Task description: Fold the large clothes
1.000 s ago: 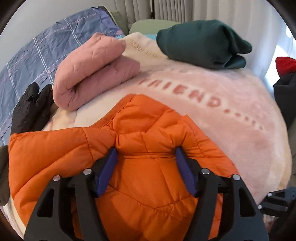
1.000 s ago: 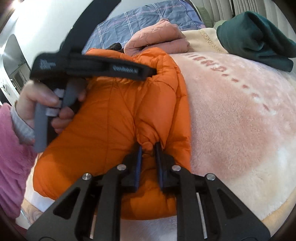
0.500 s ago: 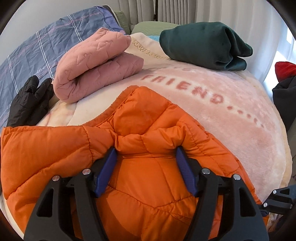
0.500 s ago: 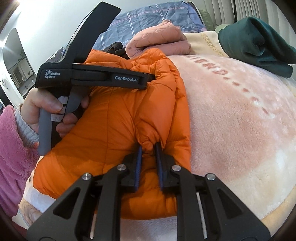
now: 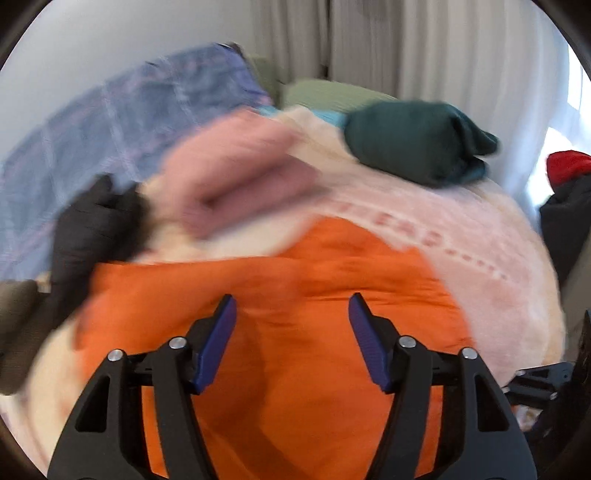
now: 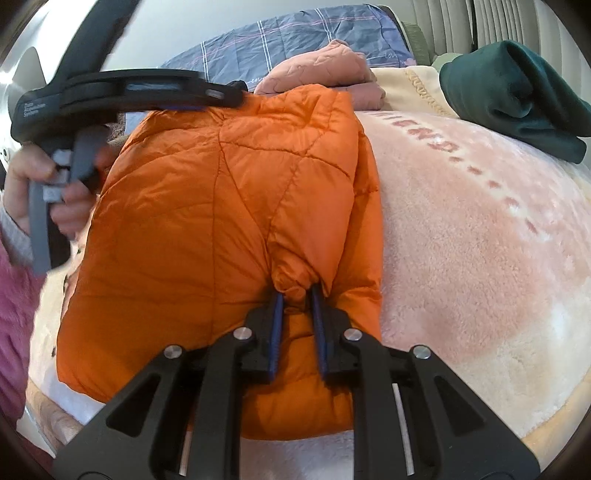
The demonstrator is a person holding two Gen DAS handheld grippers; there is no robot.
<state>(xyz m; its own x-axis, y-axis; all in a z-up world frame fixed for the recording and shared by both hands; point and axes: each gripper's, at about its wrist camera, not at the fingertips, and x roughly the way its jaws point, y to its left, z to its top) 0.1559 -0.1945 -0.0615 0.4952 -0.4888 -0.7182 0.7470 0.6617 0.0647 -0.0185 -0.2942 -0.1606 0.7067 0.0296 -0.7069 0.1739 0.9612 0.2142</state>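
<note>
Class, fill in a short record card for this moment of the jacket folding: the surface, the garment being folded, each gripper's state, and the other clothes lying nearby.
surface: pink fleece blanket with red lettering
garment: orange puffer jacket, lying folded on the blanket
left gripper: open above the jacket, nothing between its pads; jaws have just been closing a little
right gripper: shut on a bunched fold of the jacket
nearby, folded: pink quilted garment; dark green garment
also nearby: black garment, beside a blue checked cover

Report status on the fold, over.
Left tongs open, jaws just been closing, nothing between them. Right tongs shut on orange jacket. Pink bundle and green bundle lie beyond.
</note>
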